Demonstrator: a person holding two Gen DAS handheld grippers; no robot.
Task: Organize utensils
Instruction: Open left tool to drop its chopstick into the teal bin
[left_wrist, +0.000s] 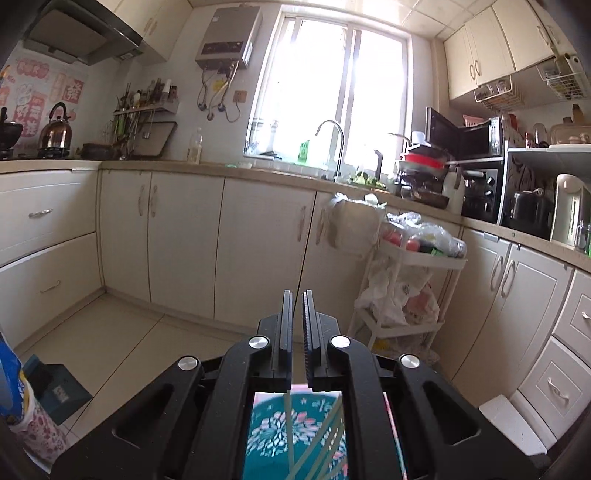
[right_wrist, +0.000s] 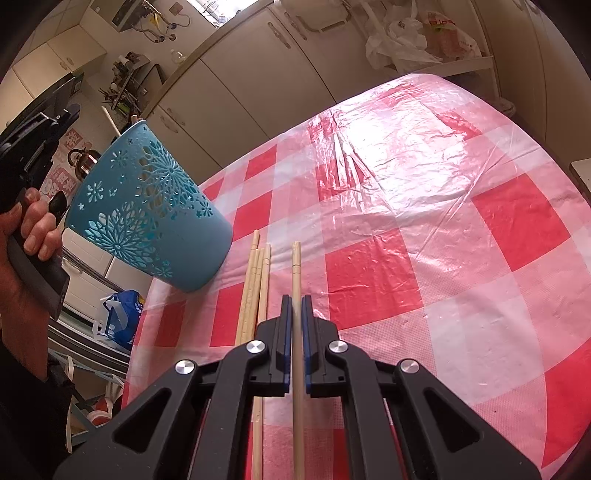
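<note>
Across the right wrist view, from about two o'clock down to five, I see the table (right_wrist: 443, 221) under its red-and-white checked plastic cloth. At nine o'clock a teal cut-out utensil holder (right_wrist: 155, 214) hangs tilted above the table's near-left edge, its mouth tipped up toward ten o'clock. It is carried by my left gripper (left_wrist: 298, 314); in that gripper's own view the jaws stand nearly together with a thin slit between them, and I cannot tell from there what they pinch. Below its fingers, at six o'clock, I see the holder's teal flowered inside with pale chopstick shafts crossing it. The person's left hand (right_wrist: 33, 225) wraps the handle at nine o'clock in the right view.

My right gripper (right_wrist: 295, 306) sits at six o'clock, jaws narrow and clamped on a single chopstick (right_wrist: 296, 266) that runs straight toward twelve. Just beside it, toward eleven o'clock, a small bundle of loose chopsticks (right_wrist: 258, 273) lies flat on the cloth, its far tips near the holder's base.
</note>
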